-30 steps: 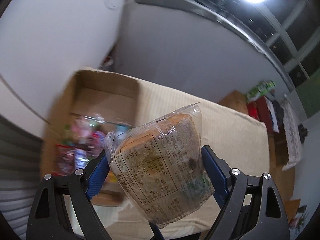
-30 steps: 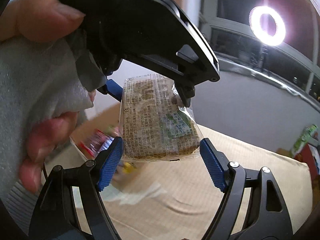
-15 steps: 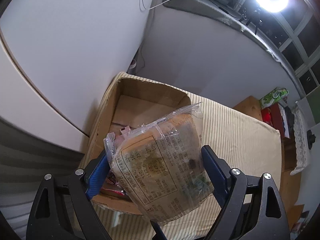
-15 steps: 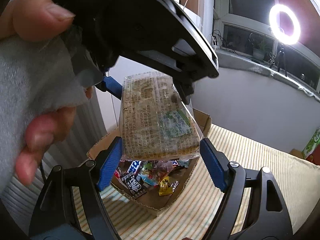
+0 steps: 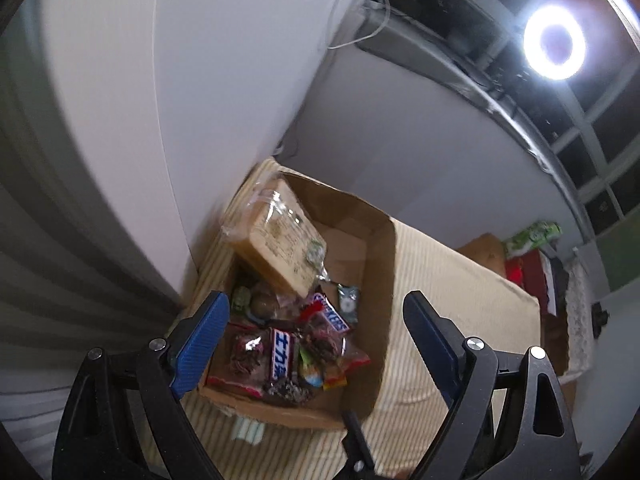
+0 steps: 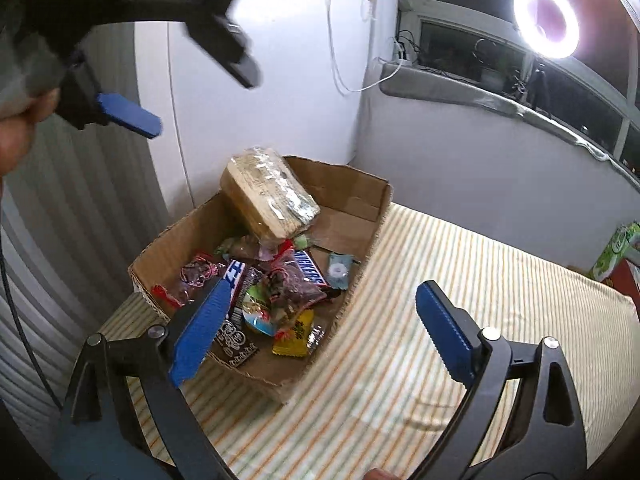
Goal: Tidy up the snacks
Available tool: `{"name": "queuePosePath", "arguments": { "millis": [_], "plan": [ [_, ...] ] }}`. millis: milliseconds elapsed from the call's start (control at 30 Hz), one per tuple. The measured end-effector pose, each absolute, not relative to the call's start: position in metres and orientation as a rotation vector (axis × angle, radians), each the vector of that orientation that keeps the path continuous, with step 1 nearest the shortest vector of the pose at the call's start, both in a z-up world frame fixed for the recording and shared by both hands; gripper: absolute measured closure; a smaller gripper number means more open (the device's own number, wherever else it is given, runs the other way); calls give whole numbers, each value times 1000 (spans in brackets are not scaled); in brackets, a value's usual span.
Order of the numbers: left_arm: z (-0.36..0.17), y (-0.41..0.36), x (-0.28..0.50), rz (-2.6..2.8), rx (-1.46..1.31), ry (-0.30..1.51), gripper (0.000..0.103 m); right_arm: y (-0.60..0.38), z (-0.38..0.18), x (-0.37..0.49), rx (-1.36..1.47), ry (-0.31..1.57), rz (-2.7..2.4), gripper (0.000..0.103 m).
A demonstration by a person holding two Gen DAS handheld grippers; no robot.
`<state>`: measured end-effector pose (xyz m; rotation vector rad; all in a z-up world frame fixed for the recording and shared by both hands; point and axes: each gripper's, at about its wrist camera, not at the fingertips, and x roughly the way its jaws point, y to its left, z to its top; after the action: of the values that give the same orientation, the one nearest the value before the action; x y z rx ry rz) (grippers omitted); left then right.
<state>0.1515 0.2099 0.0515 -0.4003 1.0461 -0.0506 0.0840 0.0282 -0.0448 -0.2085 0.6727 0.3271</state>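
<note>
- The bread pack (image 5: 276, 240) sits in the cardboard box (image 5: 380, 264); it leans on the far left wall of the box, one end up on the rim and the other end down on the pile of snacks (image 5: 292, 344).
- The left tongs (image 5: 316, 336) are wide open and hold nothing; the bread pack lies ahead of them and a bit to the left, well apart from the blue pads.
- The right tongs (image 6: 320, 328) are wide open too, and empty; from them the box is ahead and to the left, with the bread pack (image 6: 270, 196) at its far end.
- The long side of the bread pack runs from the far left corner down toward the middle of the box, so it lies on a slant.
- The left tongs look nearer to the box, since they hang right over its near edge; the picture is a little blurry, so this is a guess.
- The box stands on a striped cloth (image 6: 460, 300) on the table; no loose snacks show on the cloth in these views, so the next job may be to go and look for more.
</note>
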Motion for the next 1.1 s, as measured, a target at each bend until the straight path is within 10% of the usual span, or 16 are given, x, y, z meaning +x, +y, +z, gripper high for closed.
{"name": "queuePosePath", "arguments": {
  "millis": [1100],
  "plan": [
    [60,75,-4,-69,38,404,3,-143,19,1,-7,643,-23,0]
  ]
}}
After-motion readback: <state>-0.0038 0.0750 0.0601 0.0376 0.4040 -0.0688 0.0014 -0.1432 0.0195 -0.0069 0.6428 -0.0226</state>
